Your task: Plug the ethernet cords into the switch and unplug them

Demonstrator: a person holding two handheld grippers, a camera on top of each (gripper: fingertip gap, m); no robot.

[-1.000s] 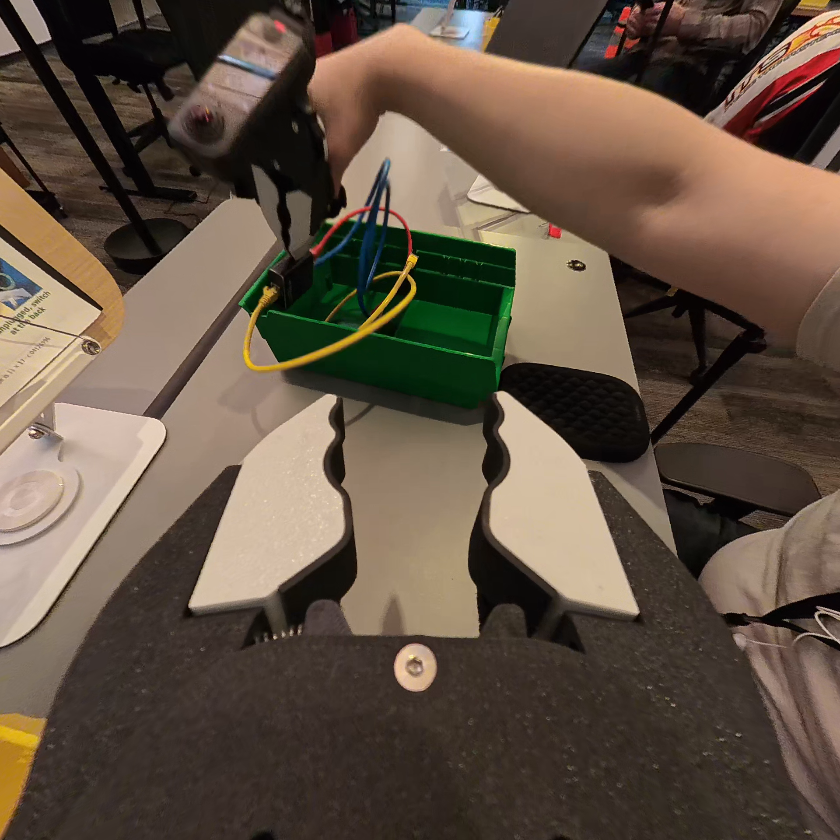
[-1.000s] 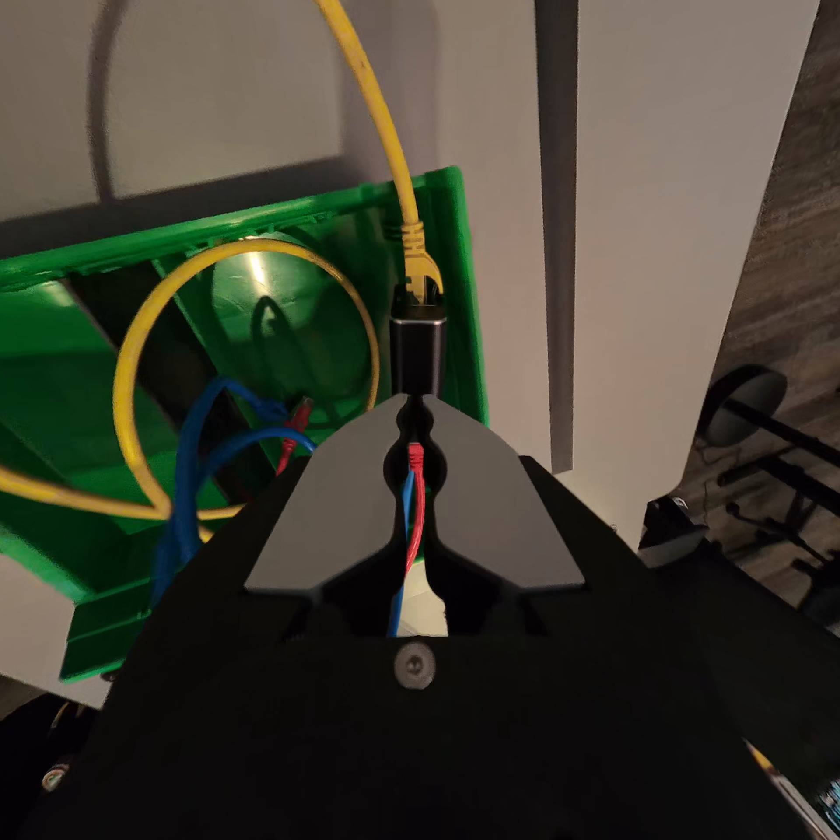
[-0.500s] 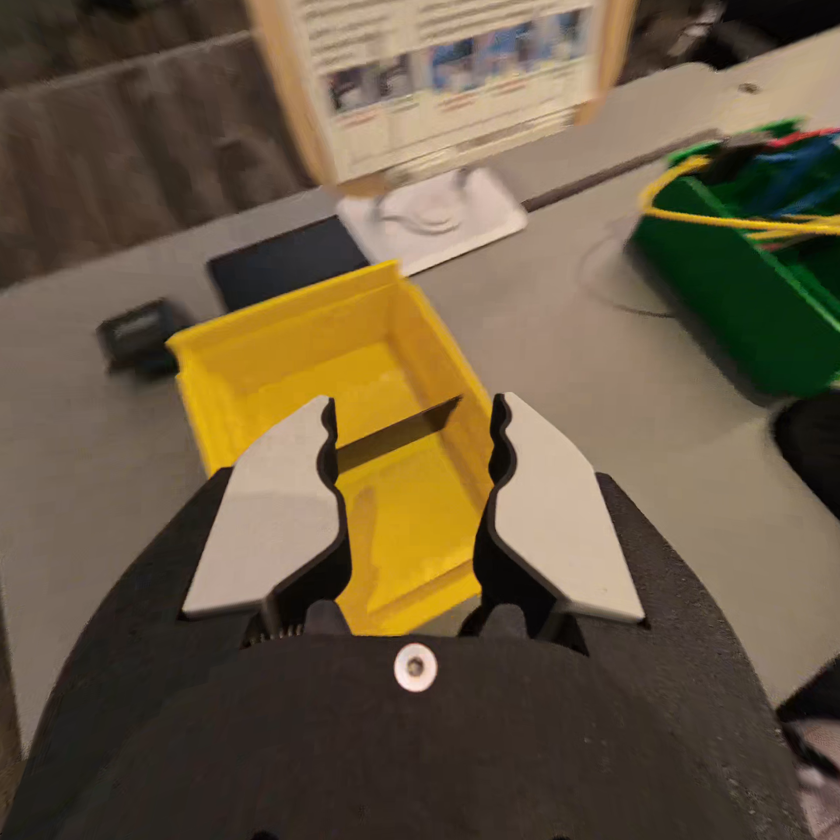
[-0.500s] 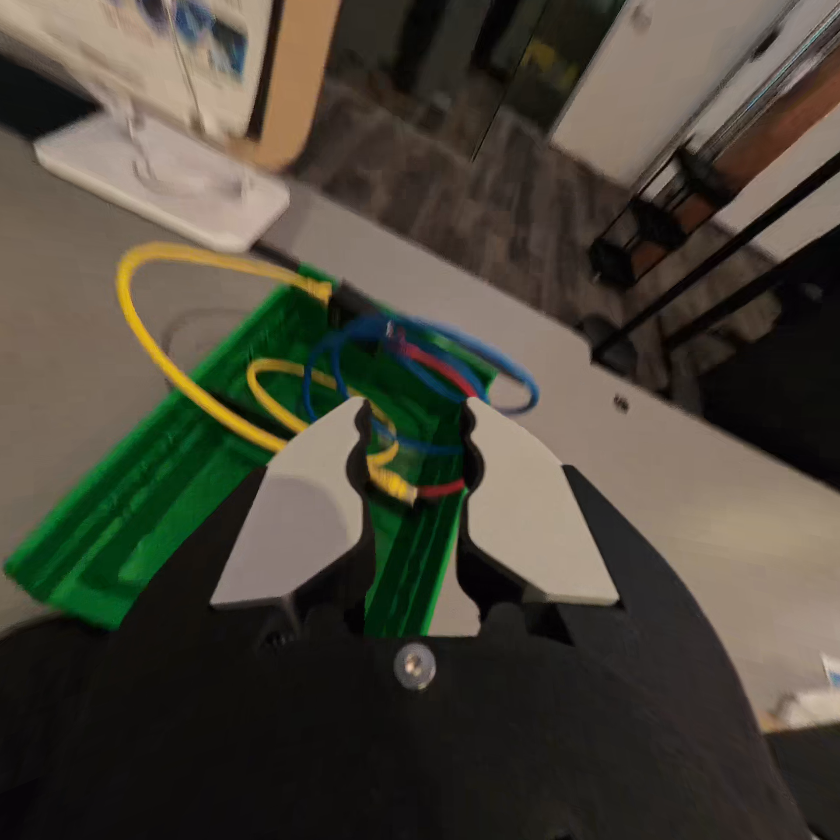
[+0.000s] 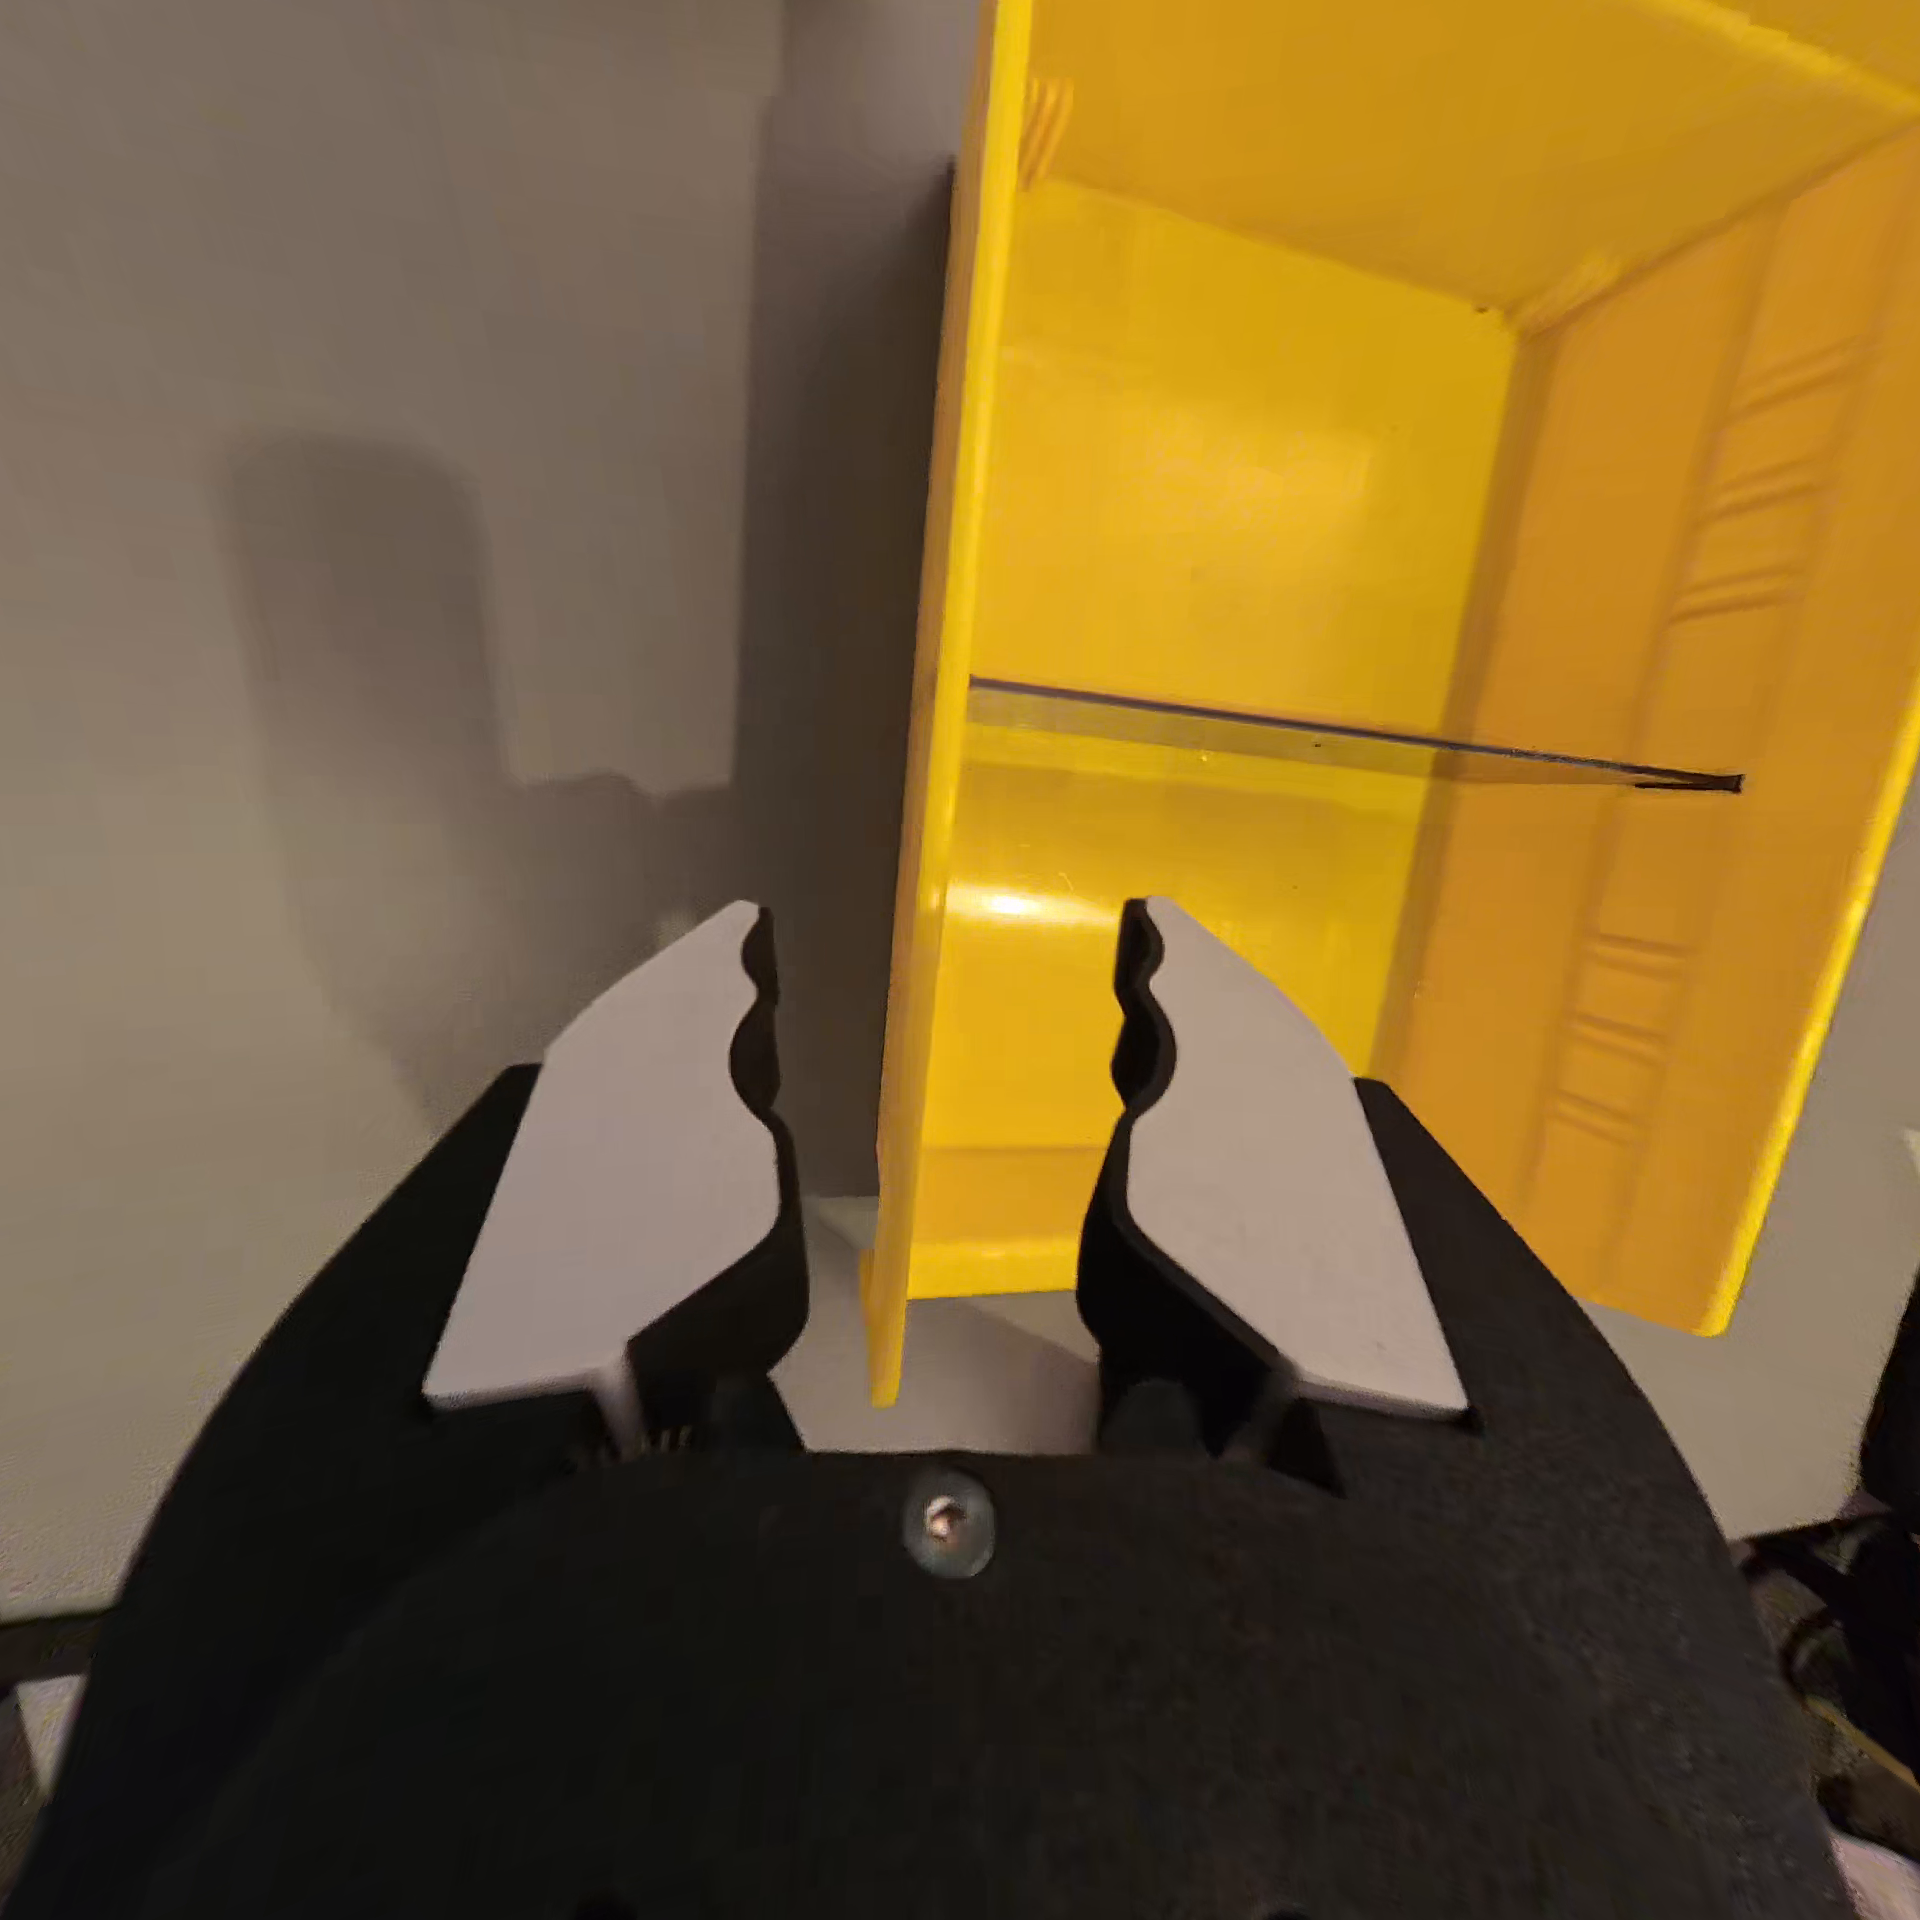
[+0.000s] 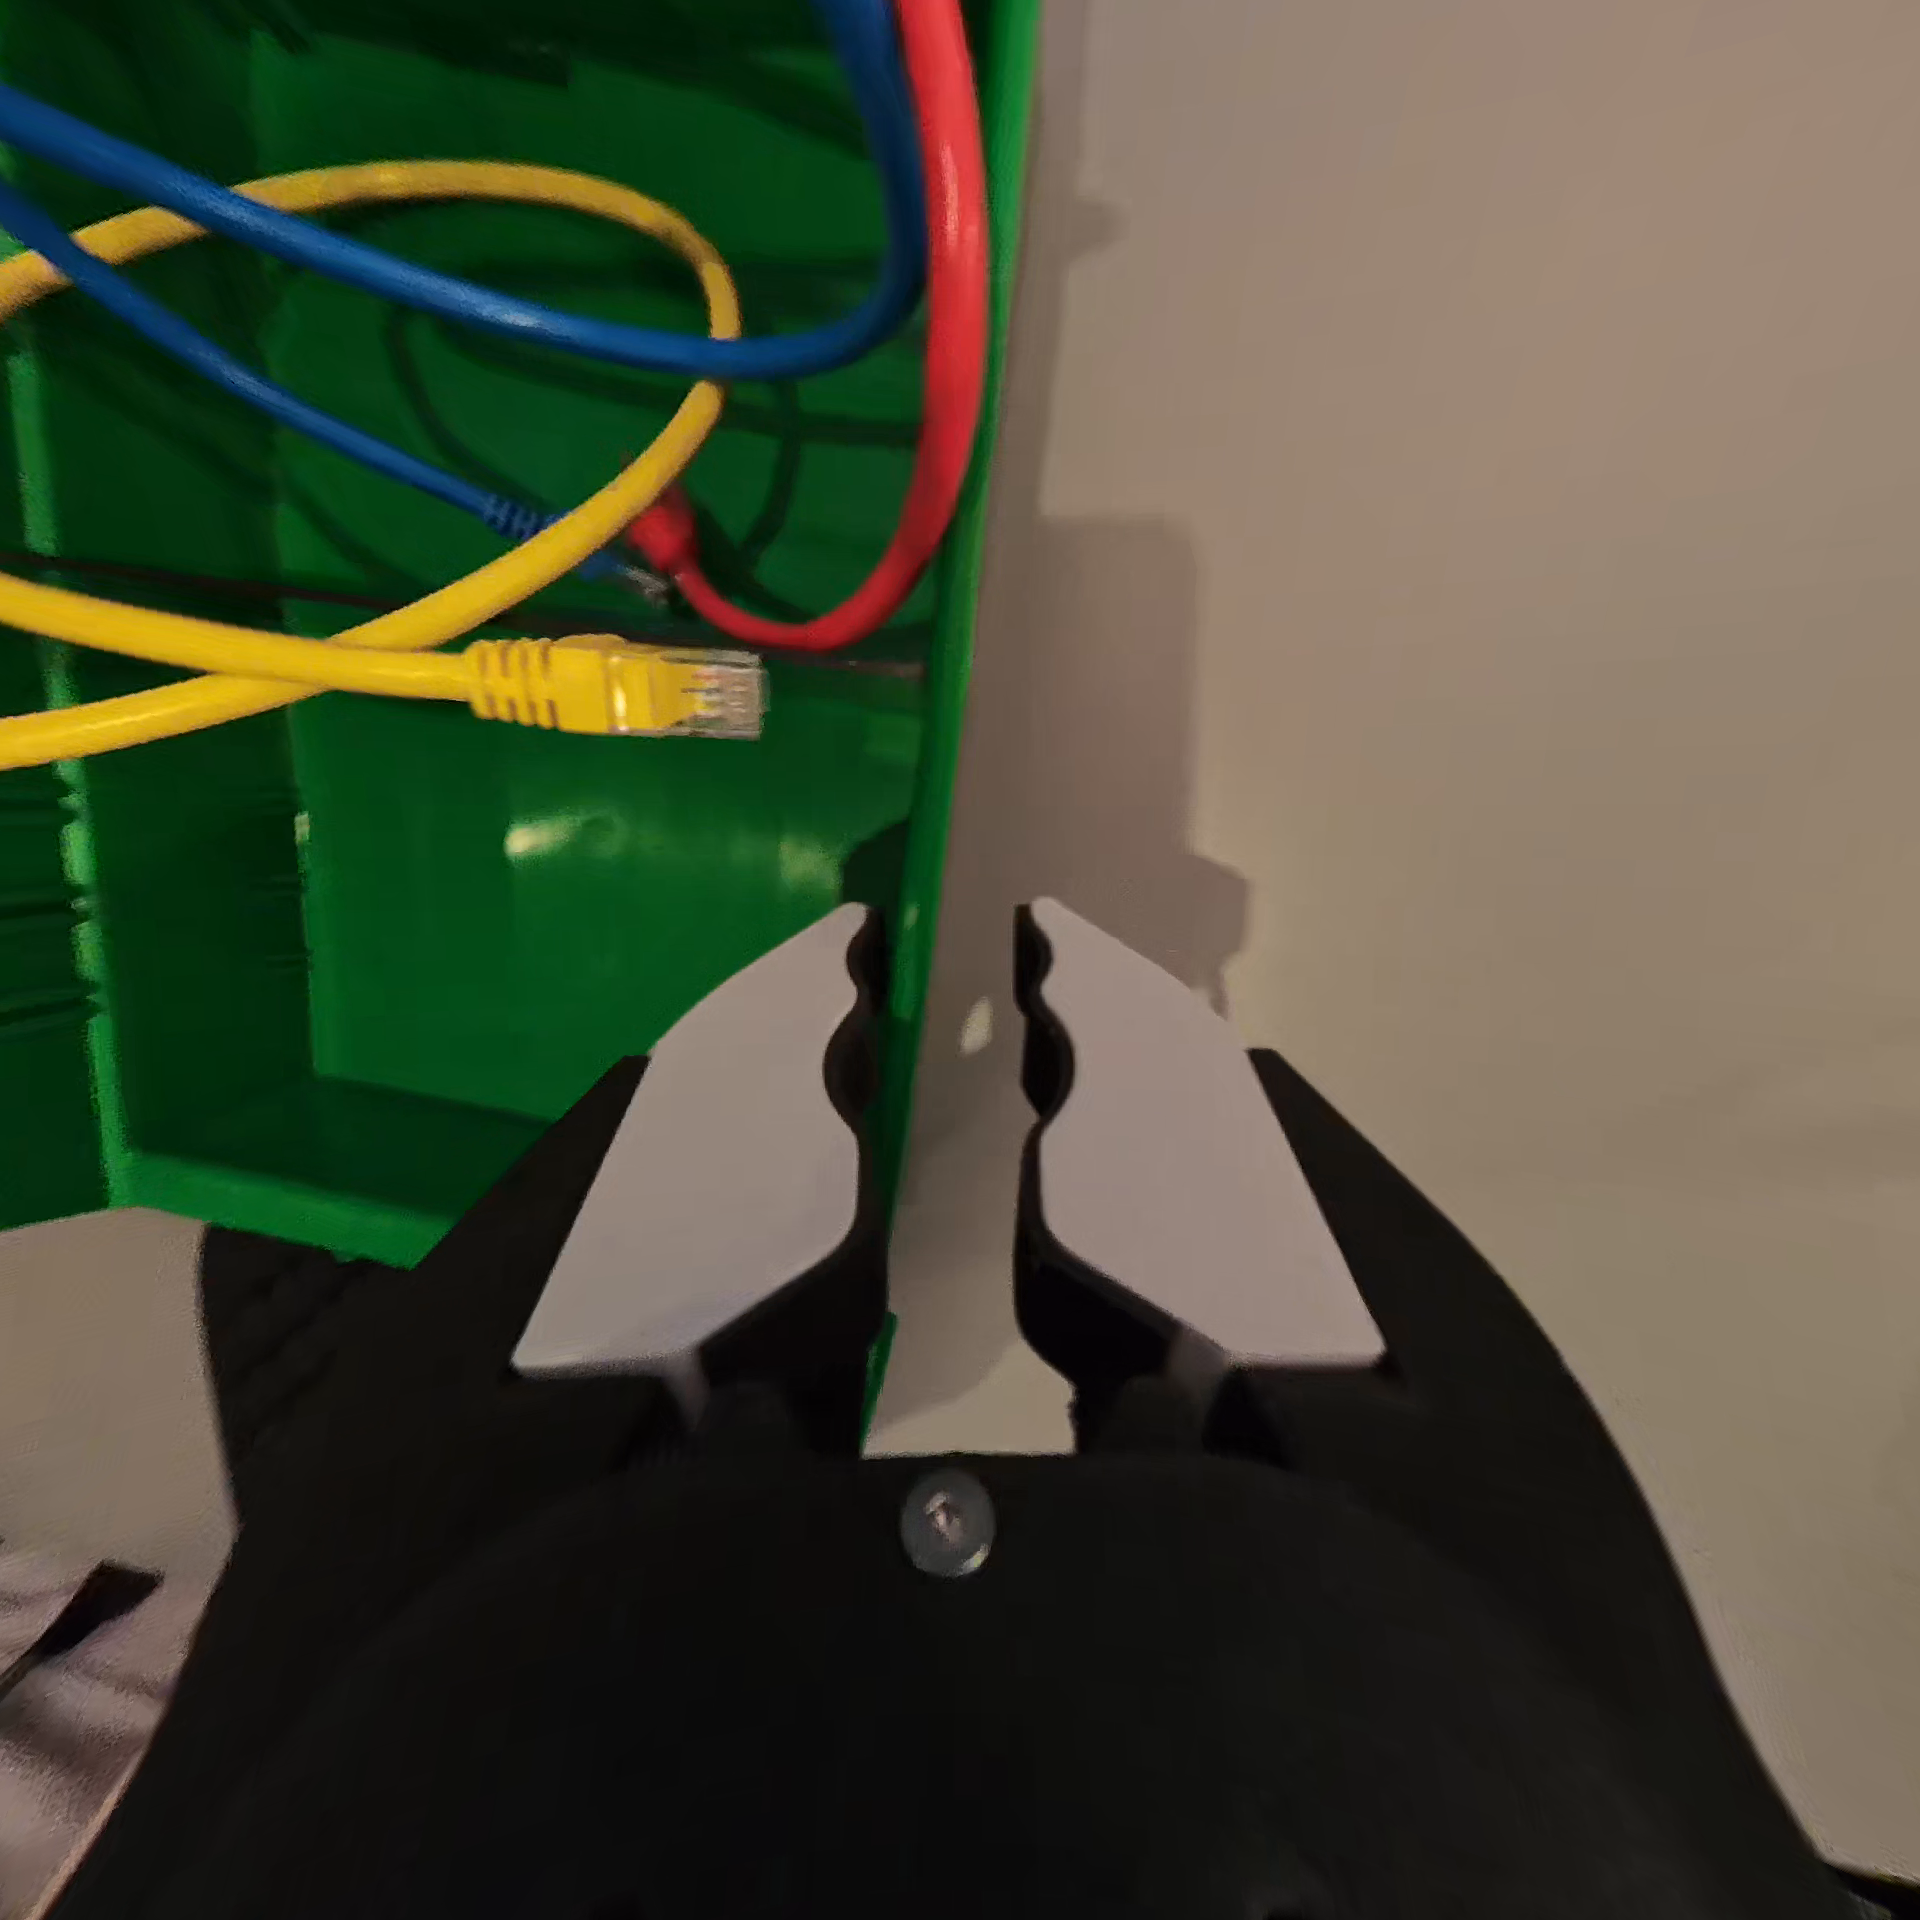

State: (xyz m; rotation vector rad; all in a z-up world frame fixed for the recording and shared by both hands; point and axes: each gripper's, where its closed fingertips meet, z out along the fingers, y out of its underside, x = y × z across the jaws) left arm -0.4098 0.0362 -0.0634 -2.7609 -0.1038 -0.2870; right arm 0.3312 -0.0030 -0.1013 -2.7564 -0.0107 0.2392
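Two grippers each straddle a bin wall. The right gripper (image 6: 940, 914), jaws parted a little and clamping nothing, has the green bin (image 6: 416, 935)'s side wall between its fingers, the inner finger close against it. Inside that bin, ahead of the fingertips, lie the yellow cord (image 6: 343, 665) with its free plug, the blue cord (image 6: 416, 291) and the red cord (image 6: 961, 312). Bare grey table (image 6: 1507, 520) spreads outside the wall. The left gripper (image 5: 940, 920), wide open and empty, straddles the yellow bin (image 5: 1195, 520)'s wall.
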